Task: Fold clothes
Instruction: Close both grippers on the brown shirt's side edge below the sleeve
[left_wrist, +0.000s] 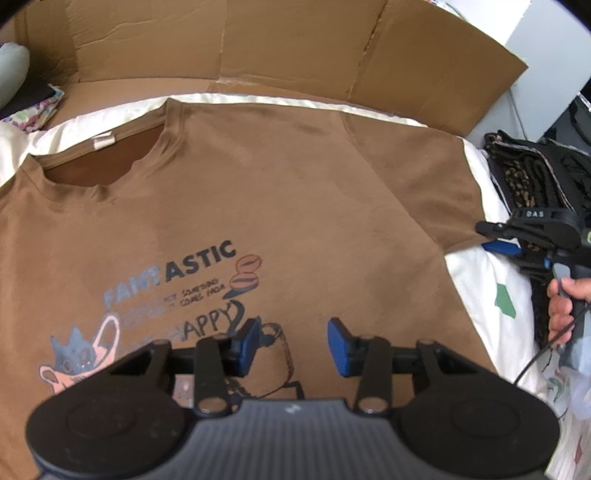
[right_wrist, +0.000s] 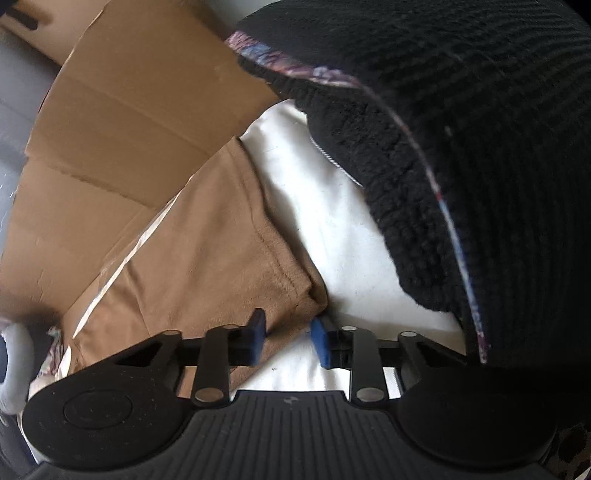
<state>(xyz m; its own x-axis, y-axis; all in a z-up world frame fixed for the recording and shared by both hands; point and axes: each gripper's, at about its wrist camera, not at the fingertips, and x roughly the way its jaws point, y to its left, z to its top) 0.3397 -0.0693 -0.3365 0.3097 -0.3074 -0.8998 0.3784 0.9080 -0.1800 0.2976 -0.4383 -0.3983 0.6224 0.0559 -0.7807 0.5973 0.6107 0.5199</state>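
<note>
A brown T-shirt (left_wrist: 258, 192) lies face up and spread flat on a white sheet (left_wrist: 476, 269), its collar (left_wrist: 99, 162) toward ten o'clock in the left wrist view and its printed front, with the word FANTASTIC (left_wrist: 173, 273) and a cartoon figure (left_wrist: 77, 354), toward the near edge. Flattened cardboard (left_wrist: 295, 48) stands along the far side of the sheet at twelve o'clock. The left gripper (left_wrist: 293, 347) hangs over the lower middle of the shirt's print, its blue pads (left_wrist: 340, 347) standing apart with only flat cloth showing between them; whether they touch the fabric I cannot tell. At three o'clock in that view the right gripper (left_wrist: 491, 236) reaches in at the hem of the shirt's sleeve (left_wrist: 424, 184), with a person's hand (left_wrist: 565, 306) wrapped round its handle and a dark cable trailing down. From the right wrist view, the right gripper (right_wrist: 288, 338) has its jaws drawn close about the corner of the sleeve (right_wrist: 207, 251), a bunch of brown cloth lying between the two blue pads, which are not quite pressing together. A black knitted garment (right_wrist: 461, 147) with a patterned edge fills that view from twelve to four o'clock, beside the sleeve on the white sheet (right_wrist: 332, 206).
</note>
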